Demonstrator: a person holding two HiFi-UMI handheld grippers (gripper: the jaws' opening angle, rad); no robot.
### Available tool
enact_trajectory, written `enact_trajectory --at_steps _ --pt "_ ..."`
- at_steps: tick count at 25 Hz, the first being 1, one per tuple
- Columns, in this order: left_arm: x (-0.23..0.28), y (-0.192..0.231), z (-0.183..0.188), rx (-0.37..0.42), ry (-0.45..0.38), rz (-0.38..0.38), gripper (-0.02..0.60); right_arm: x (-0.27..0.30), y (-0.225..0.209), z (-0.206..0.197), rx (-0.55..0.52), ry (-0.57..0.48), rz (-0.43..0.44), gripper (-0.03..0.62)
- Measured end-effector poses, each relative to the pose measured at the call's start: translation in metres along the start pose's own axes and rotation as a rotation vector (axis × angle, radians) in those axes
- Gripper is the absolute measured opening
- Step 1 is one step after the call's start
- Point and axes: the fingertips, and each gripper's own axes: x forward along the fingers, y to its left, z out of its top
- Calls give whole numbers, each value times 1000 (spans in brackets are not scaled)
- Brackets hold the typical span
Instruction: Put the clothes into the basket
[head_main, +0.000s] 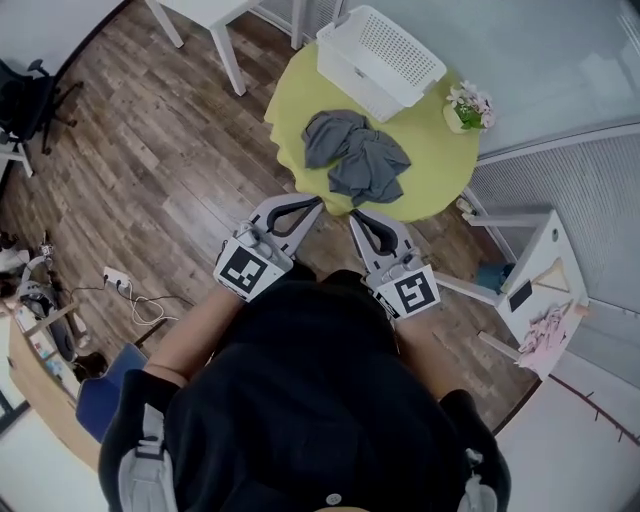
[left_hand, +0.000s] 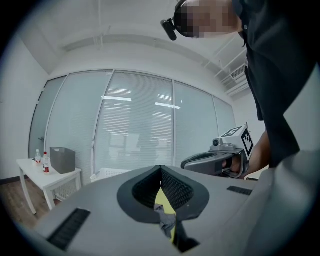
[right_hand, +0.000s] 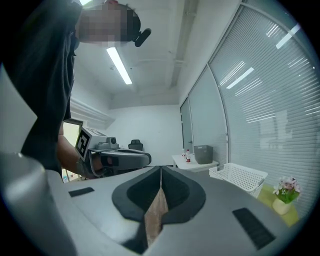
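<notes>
- Clothes (head_main: 355, 155) lay on the yellow table (head_main: 440, 160), just ahead of both tongs, the pile's long axis running across my front.
- Left tongs (head_main: 315, 203) and right tongs (head_main: 356, 216) were both closed and empty; the right tip looked slightly nearer.
- Basket (head_main: 380, 60) stood beyond the pile.
- I counted two grey garments, it seemed, and one basket.

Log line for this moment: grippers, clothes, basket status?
left gripper: shut, empty | right gripper: shut, empty | grey clothes: heaped on yellow table, untouched | white basket: on table beyond clothes | stage: pre-reach
</notes>
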Motion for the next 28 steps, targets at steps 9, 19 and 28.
enact_trajectory --at_steps 9,19,28 --pt "43 40 -19 -50 33 -88 6 25 -49 -18 59 30 -69 26" --pt "118 76 -40 -14 87 -104 6 51 -133 -57 87 157 -32 26" --pt "187 106 -85 32 205 -117 6 79 -199 -131 86 478 95 66"
